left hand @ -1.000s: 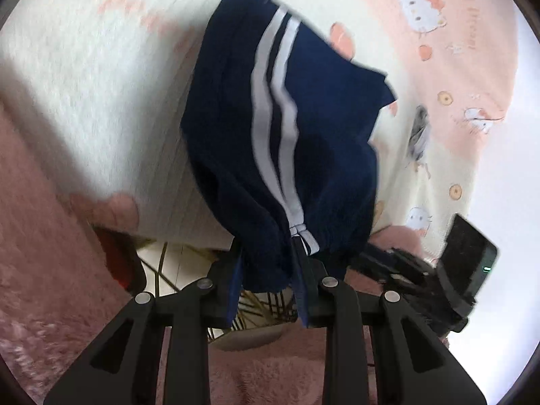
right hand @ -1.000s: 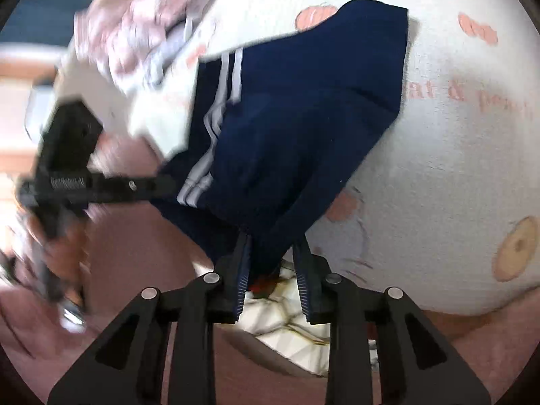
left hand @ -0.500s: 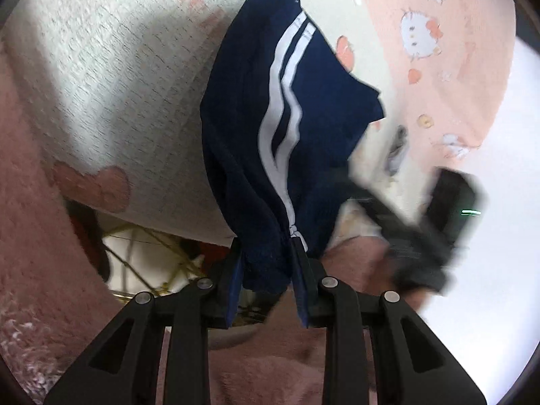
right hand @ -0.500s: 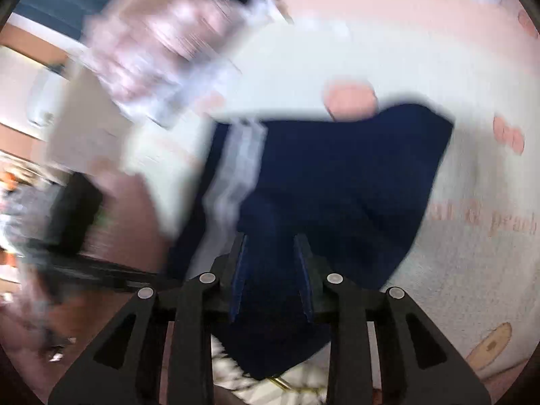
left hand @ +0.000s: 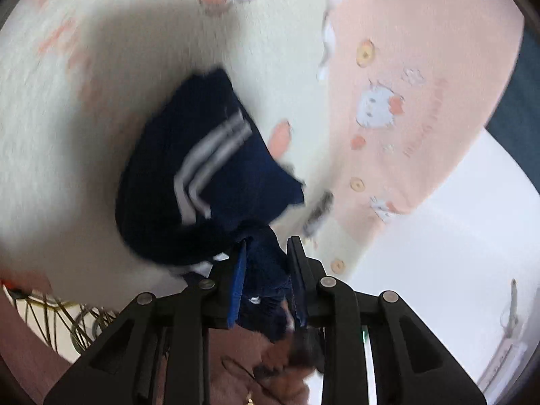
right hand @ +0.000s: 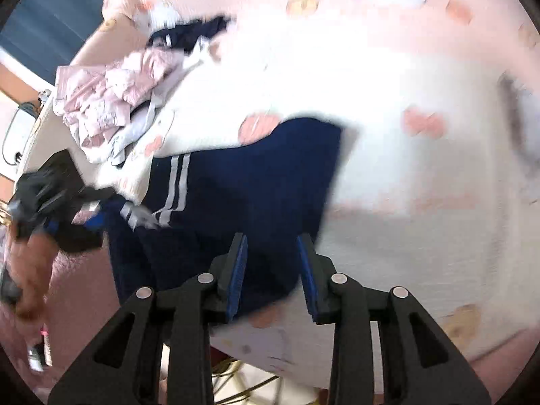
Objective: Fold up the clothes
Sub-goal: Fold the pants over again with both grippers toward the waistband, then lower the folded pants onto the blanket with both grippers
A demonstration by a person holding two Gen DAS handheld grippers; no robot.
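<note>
Navy shorts with two white side stripes [left hand: 202,185] lie bunched on the cream blanket [left hand: 101,84]. My left gripper [left hand: 266,256] is shut on a fold of the shorts at their near edge. In the right wrist view the shorts [right hand: 253,185] spread flat over the blanket's near edge. My right gripper [right hand: 271,256] hovers over their near hem with its jaws parted and nothing between them. The left gripper [right hand: 50,195] shows blurred at the left, holding the striped corner.
A pile of pink and white clothes [right hand: 111,101] and a dark garment [right hand: 189,33] lie at the far left of the bed. A pink cartoon-print sheet [left hand: 422,101] covers the far side. A fluffy pink rug [right hand: 77,303] and a gold wire frame [left hand: 60,317] lie below the bed edge.
The shorts have come down from hanging onto the blanket. My right gripper has opened and let go of them. The left gripper has swung forward over the bed, still gripping.
</note>
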